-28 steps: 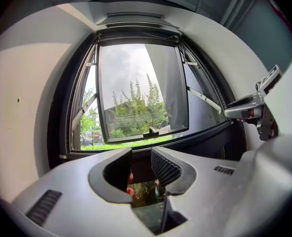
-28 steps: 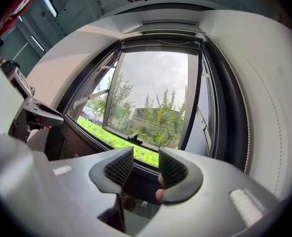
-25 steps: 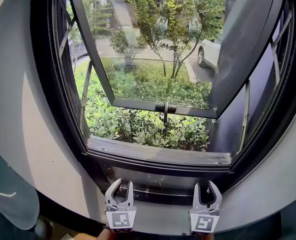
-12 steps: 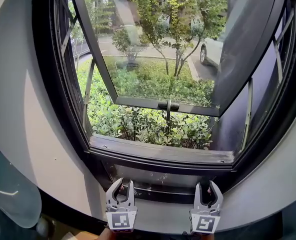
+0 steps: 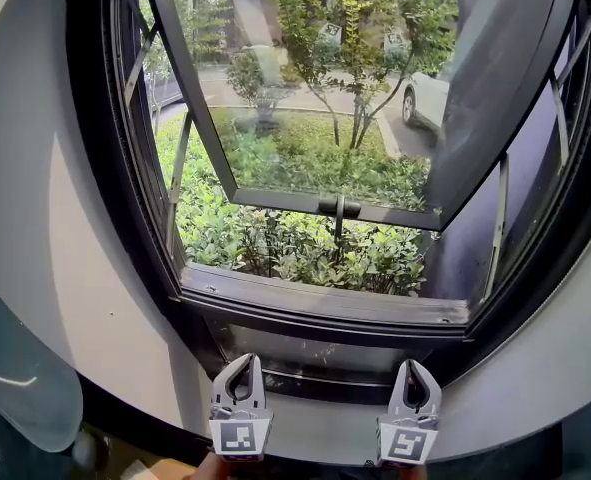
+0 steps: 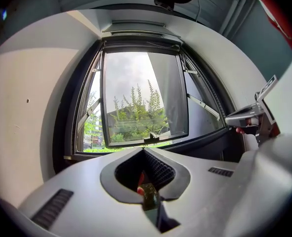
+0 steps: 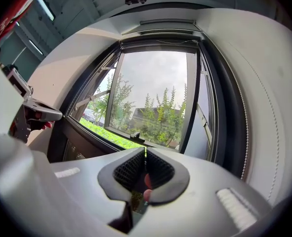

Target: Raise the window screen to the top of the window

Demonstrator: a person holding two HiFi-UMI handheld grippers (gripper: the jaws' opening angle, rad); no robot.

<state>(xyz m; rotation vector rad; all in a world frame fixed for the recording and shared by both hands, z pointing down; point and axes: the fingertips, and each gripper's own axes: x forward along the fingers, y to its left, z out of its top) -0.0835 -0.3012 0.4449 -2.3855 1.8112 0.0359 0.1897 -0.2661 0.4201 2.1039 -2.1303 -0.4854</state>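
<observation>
The window [image 5: 325,303] has a dark frame, and its glass sash [image 5: 315,88] is swung outward. Below the sill rail a low dark meshy strip [image 5: 310,350] looks like the window screen, down at the bottom. My left gripper [image 5: 241,360] and right gripper [image 5: 412,365] sit side by side at the dark lower rail [image 5: 325,380]. Both have just been closing, and their tips now meet. Nothing shows between the jaws in the left gripper view [image 6: 145,150] or the right gripper view [image 7: 146,149]. I cannot tell whether the tips pinch the rail.
The sash handle [image 5: 340,208] hangs at the bottom middle of the glass, with stay arms [image 5: 497,223] at both sides. Grey wall [image 5: 65,228] curves round the frame. Bushes and a white car [image 5: 430,98] lie outside. A pale rounded object [image 5: 20,378] is at lower left.
Both grippers' jaws stood open in the earlier frames and are now closed tip to tip. The hands stayed at the same spot under the window.
</observation>
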